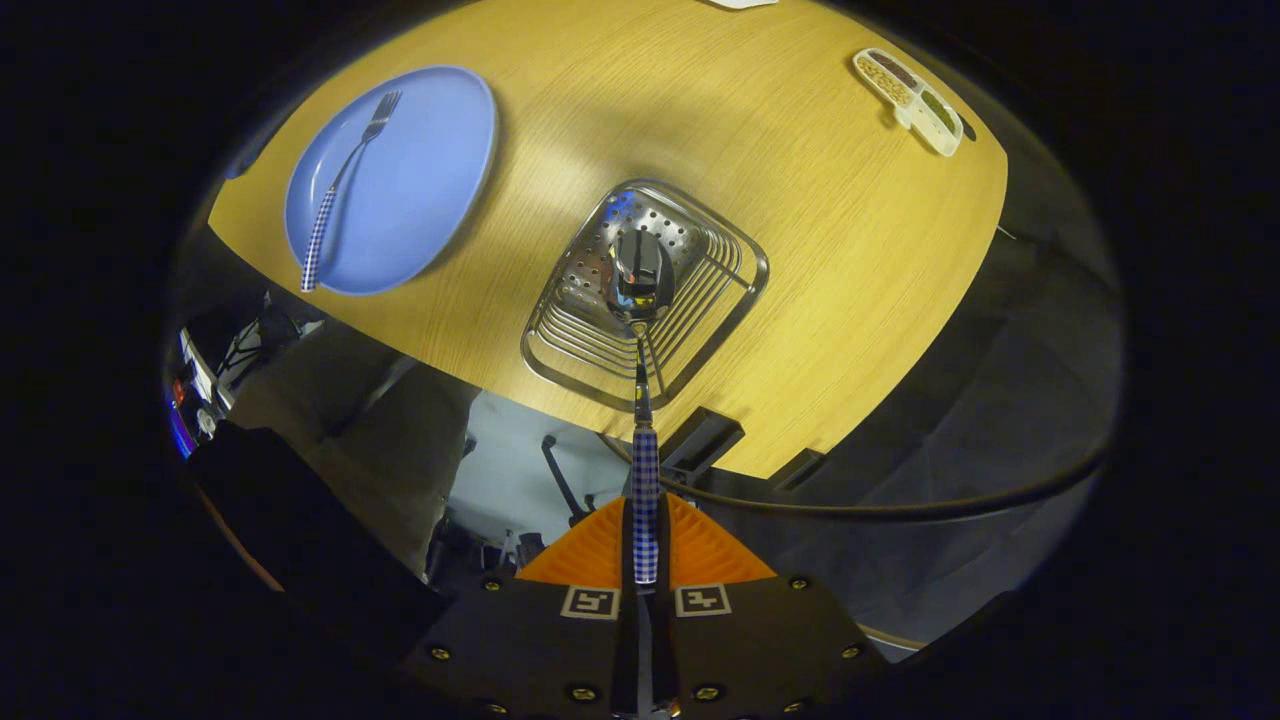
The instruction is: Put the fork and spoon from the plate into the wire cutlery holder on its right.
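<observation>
Spoon (643, 300) sits at the center of the frame, its checked handle pinched between the two fingers of the gripper (645, 545) at the bottom center, both fingers pressing on the handle from either side. The handle runs straight up from the fingers, and the shiny bowl hangs over the open top of the wire cutlery holder (700, 330), a metal basket with a perforated floor and wire sides. Whether the bowl touches the basket floor cannot be told.

The holder stands on a round wooden table (780, 190), close to the table's near edge, in the middle of the frame. To the upper left lies a blue plate (420, 190), well apart from the holder. A fork (345, 180) rests on the plate, tines toward the far side, its checked handle reaching over the plate's near rim.

In the upper right of the frame, near the table's far edge, lies a small white divided tray (910, 102) with several compartments holding small contents too small to identify.
</observation>
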The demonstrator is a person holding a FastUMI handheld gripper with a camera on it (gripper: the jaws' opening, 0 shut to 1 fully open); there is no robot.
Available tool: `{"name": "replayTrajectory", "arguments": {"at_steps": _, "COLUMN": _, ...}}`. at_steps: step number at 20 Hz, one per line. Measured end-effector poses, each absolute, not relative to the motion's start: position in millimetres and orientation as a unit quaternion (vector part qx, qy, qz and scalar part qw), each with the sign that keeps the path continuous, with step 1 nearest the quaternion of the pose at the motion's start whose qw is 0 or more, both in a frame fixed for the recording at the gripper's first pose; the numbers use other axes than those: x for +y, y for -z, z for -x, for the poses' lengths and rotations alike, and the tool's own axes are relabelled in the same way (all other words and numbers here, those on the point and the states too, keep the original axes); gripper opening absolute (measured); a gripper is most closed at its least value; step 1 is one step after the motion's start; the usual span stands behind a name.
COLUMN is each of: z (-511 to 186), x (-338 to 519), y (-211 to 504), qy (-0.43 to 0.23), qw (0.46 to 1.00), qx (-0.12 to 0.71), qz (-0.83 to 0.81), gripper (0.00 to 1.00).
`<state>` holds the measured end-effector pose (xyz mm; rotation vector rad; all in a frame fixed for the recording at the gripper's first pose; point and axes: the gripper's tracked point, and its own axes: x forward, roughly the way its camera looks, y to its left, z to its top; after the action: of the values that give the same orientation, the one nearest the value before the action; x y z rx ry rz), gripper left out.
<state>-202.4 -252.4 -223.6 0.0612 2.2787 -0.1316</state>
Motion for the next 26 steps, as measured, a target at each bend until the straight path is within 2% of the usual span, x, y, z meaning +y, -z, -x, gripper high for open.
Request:
{"name": "replayTrajectory", "arguments": {"at_steps": 2, "z": 198, "x": -254, "y": 225, "qy": 0.046, "qw": 0.400, "qx": 0.915, "qz": -0.023, "gripper": 0.06}}
{"name": "replayTrajectory", "arguments": {"at_steps": 7, "z": 185, "x": -254, "y": 234, "qy": 0.040, "qw": 0.397, "qx": 0.917, "qz": -0.024, "gripper": 0.08}}
{"name": "replayTrajectory", "arguments": {"at_steps": 9, "z": 182, "x": -255, "y": 234, "qy": 0.038, "qw": 0.401, "qx": 0.915, "qz": -0.024, "gripper": 0.12}}
{"name": "replayTrajectory", "arguments": {"at_steps": 20, "z": 172, "x": -258, "y": 234, "qy": 0.050, "qw": 0.426, "qx": 0.902, "qz": -0.041, "gripper": 0.12}}
{"name": "replayTrajectory", "arguments": {"at_steps": 22, "z": 168, "x": -263, "y": 234, "qy": 0.055, "qw": 0.427, "qx": 0.901, "qz": -0.044, "gripper": 0.23}}
{"name": "replayTrajectory", "arguments": {"at_steps": 25, "z": 166, "x": -262, "y": 231, "qy": 0.060, "qw": 0.438, "qx": 0.896, "qz": -0.047, "gripper": 0.46}}
{"name": "replayTrajectory", "arguments": {"at_steps": 26, "z": 166, "x": -262, "y": 229, "qy": 0.060, "qw": 0.441, "qx": 0.894, "qz": -0.049, "gripper": 0.47}}
